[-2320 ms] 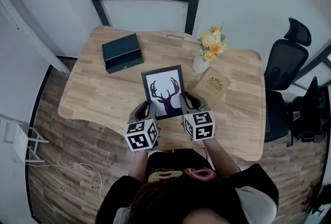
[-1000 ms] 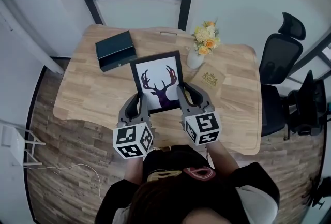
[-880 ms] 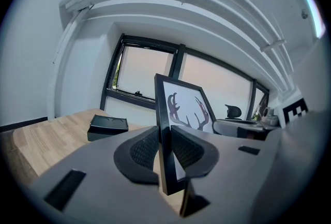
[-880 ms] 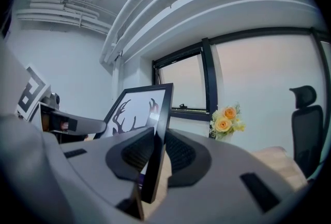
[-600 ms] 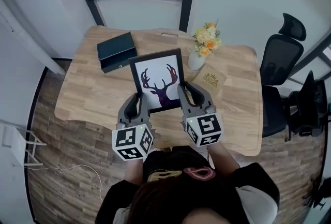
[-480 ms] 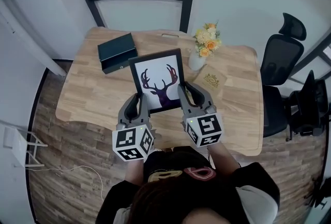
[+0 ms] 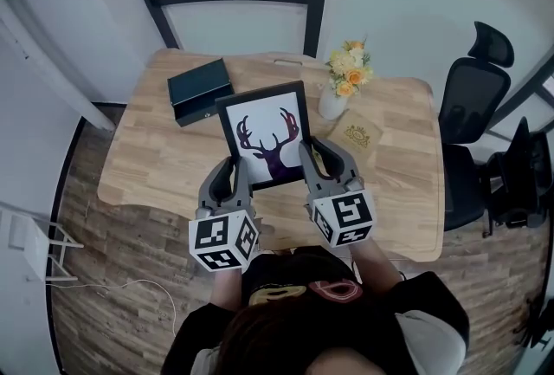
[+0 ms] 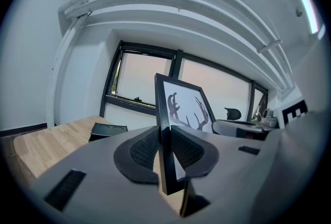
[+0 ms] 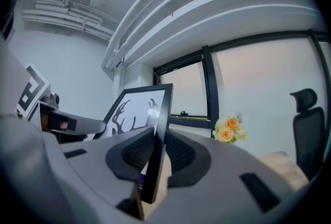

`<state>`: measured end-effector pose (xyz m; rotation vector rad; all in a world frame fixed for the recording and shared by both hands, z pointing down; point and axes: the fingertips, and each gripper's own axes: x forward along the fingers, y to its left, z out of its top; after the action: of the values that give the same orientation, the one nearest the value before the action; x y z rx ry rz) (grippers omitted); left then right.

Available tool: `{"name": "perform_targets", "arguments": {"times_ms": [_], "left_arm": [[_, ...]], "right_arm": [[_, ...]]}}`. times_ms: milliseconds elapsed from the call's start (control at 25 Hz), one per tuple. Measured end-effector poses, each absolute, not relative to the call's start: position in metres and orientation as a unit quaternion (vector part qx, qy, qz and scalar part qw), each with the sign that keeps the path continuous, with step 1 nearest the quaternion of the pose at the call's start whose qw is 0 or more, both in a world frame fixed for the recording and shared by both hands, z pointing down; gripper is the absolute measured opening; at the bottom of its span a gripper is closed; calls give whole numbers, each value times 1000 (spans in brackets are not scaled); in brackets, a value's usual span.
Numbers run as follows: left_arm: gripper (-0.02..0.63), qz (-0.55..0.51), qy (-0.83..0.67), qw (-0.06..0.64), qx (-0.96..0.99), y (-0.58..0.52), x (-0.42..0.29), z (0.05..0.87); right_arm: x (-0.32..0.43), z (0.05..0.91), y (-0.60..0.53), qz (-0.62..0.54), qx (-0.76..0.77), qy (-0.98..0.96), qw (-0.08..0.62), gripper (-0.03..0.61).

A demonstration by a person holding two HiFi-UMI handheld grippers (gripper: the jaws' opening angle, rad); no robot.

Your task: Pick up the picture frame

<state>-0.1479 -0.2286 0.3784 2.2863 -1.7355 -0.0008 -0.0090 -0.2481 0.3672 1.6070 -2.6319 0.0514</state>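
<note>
The black picture frame point(image 7: 264, 136) with a dark deer-antler print is lifted off the wooden table point(image 7: 147, 165), held between both grippers. My left gripper point(image 7: 235, 180) is shut on the frame's left edge point(image 8: 164, 135). My right gripper point(image 7: 309, 164) is shut on its right edge point(image 9: 158, 135). In both gripper views the frame's black rim stands pinched between the two dark pads, with the print rising beyond them. The frame's lower edge is hidden behind the grippers in the head view.
A dark green box point(image 7: 197, 89) lies at the table's back left. A white vase of yellow flowers point(image 7: 342, 83) and a tan card point(image 7: 357, 137) sit right of the frame. A black office chair point(image 7: 472, 105) stands beyond the table's right end.
The frame was lying low near the table at first; both grippers have since raised it toward me. Over the last half second it stays almost still.
</note>
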Motion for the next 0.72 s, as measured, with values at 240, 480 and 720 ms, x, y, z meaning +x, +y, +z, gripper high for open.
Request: {"name": "perform_targets", "arguments": {"times_ms": [240, 480, 720], "left_arm": [[81, -1, -597, 134, 791, -228, -148, 377], [81, 0, -594, 133, 794, -227, -148, 374], [81, -1, -594, 132, 794, -225, -148, 373]], "right_arm": [[-9, 366, -247, 15, 523, -852, 25, 75], [-9, 363, -245, 11, 524, -852, 24, 75], [-9, 361, -243, 11, 522, -852, 22, 75]]}}
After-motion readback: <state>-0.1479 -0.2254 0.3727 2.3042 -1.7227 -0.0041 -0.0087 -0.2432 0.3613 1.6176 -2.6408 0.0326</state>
